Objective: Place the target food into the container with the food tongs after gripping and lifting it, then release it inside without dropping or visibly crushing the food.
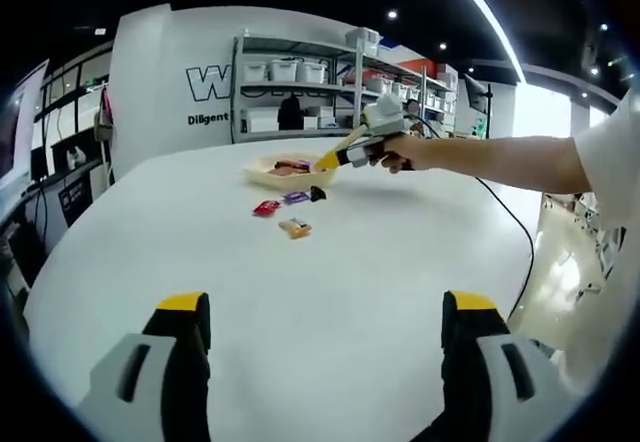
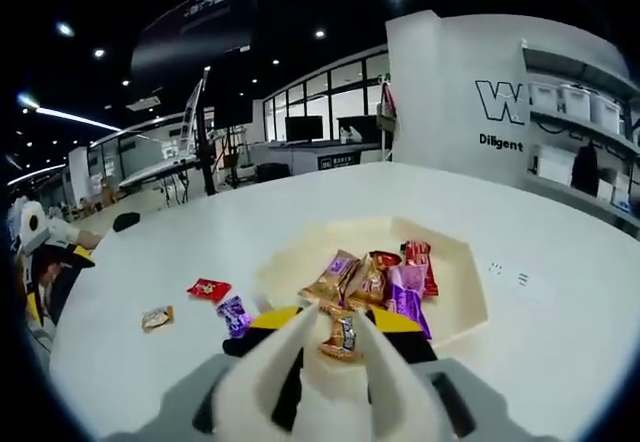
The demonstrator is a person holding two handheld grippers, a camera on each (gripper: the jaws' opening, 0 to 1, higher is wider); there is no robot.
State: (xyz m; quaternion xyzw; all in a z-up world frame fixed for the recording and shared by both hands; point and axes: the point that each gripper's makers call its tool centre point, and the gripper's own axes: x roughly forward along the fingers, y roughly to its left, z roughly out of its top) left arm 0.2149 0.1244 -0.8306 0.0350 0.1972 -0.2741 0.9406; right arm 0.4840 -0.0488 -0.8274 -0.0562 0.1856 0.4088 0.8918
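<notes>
As my right gripper pinches a wrapped candy above the tray for release | left gripper idle, jaws apart.

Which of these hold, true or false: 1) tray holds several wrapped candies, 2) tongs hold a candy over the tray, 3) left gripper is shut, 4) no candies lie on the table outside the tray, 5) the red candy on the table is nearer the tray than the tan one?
1) True: the tray holds several wrapped candies.
2) True: the tongs, clamped in the right gripper, pinch a gold candy above the tray's near edge.
3) False: the left gripper is open, jaws wide apart over bare table.
4) False: a red candy, a purple candy and a tan candy lie on the table beside the tray.
5) True.
</notes>
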